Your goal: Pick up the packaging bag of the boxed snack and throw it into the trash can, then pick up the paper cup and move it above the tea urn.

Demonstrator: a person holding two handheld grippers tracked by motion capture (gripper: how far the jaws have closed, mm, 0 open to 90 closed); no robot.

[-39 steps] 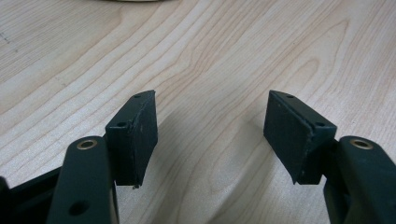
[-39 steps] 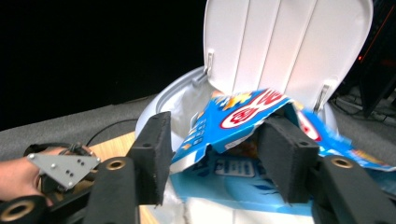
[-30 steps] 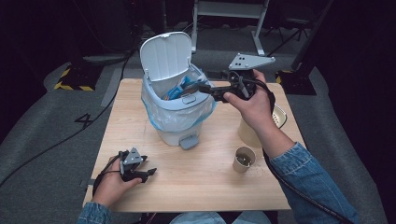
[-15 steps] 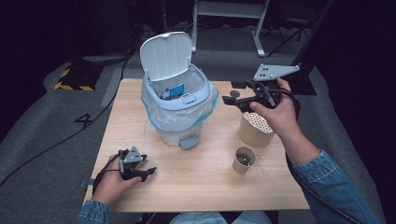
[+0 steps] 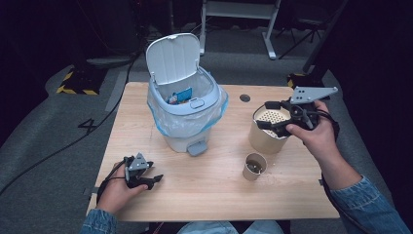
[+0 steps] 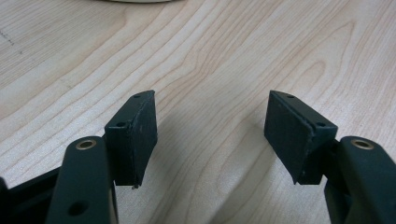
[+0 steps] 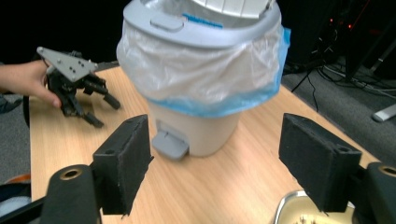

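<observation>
A pale grey pedal bin (image 5: pixel 187 114) with a blue-edged plastic liner stands mid-table, its lid (image 5: pixel 174 57) up and a blue packet (image 5: pixel 181 95) inside. My right gripper (image 5: pixel 263 115) hovers over the perforated top of a tan canister (image 5: pixel 265 139) at the right. Its jaws have just been opening, and they stand open with nothing between them. In the right gripper view the right gripper (image 7: pixel 215 163) faces the bin (image 7: pixel 205 70). My left gripper (image 5: pixel 155 173) rests on the table at the front left, open and empty. The left gripper (image 6: pixel 210 135) frames bare wood.
A small paper cup (image 5: pixel 254 166) stands in front of the canister. The bin's pedal (image 5: pixel 196 147) juts toward me. The wooden table (image 5: pixel 219 200) has a cable hole (image 5: pixel 245 97) at the back. The right gripper view shows the left gripper (image 7: pixel 105 112) far off.
My right gripper moved from above the bin's mouth to the right, over the tan canister, and its jaws stand wider. The left gripper stayed put.
</observation>
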